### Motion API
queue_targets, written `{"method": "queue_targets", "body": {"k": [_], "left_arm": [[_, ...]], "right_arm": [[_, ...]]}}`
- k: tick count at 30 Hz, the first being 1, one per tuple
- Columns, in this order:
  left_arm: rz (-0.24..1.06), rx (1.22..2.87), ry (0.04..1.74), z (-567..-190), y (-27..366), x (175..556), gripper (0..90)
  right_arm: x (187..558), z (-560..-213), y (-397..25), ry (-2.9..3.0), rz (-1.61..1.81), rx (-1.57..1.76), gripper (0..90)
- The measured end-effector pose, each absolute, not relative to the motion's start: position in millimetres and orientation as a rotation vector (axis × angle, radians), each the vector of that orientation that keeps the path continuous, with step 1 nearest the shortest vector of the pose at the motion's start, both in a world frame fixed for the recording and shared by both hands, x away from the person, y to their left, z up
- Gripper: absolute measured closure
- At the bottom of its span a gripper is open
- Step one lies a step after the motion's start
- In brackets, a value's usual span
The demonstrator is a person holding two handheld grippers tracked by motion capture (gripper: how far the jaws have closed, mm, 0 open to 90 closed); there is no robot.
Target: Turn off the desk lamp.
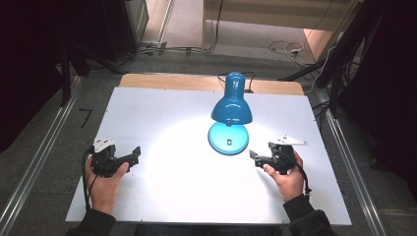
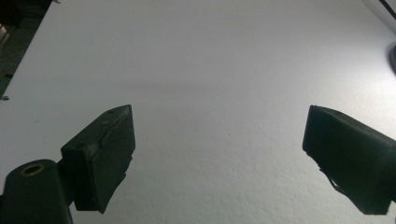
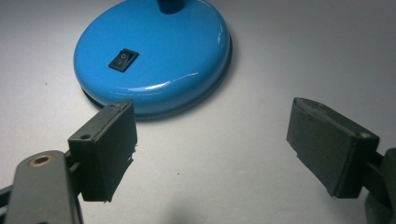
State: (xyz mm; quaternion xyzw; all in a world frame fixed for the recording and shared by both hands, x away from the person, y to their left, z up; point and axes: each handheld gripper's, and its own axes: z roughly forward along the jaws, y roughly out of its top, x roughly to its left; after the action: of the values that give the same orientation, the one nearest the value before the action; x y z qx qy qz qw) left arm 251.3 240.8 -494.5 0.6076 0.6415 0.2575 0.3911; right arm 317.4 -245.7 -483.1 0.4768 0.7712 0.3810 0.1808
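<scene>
The right gripper (image 1: pixel 256 158) is held in the person's right hand (image 1: pixel 287 178) low over the white table top (image 1: pixel 162 113), its jaws spread wide with only bare surface between them. In the right gripper view (image 3: pixel 212 140) the left jaw is seen just in front of the rim of the blue lamp base (image 3: pixel 154 56), close to it but not touching, while the right jaw stands clear over open table. A small black rocker switch (image 3: pixel 123 60) is set into the top of that base.

The left gripper (image 1: pixel 133 156) is held in the left hand (image 1: pixel 104 184) on the other side of the table, well apart from the lamp. Its jaws are likewise spread, as the left gripper view (image 2: pixel 219 144) makes plain, and nothing is caught between them.

The blue desk lamp (image 1: pixel 232 103) is placed near the middle of the table, slightly toward the right gripper's side. Its shade (image 1: pixel 232 110) is tilted down over the round base (image 1: pixel 228 138), and a bright pool of light is cast on the table in front of it. A cable is seen behind the lamp at the table's far edge.
</scene>
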Motion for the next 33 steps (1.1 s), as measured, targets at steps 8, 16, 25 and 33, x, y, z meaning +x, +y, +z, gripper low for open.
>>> {"method": "queue_targets", "body": {"k": [8,16,25,33], "left_arm": [[0.653,1.543,1.631,-494.6,240.7,251.3,10.3],[0.654,1.545,1.632,-494.6,241.3,251.2,10.3],[0.653,1.545,1.63,-494.3,242.1,250.8,10.3],[0.654,1.547,1.629,-494.2,241.9,250.8,10.3]], "right_arm": [[319.1,-482.9,-239.6,2.189,1.082,1.33,15.0],[320.8,-481.9,-230.5,2.2,1.095,1.318,16.0],[322.2,-481.3,-223.4,2.205,1.103,1.305,16.6],[323.8,-482.0,-218.2,2.212,1.11,1.3,17.6]]}}
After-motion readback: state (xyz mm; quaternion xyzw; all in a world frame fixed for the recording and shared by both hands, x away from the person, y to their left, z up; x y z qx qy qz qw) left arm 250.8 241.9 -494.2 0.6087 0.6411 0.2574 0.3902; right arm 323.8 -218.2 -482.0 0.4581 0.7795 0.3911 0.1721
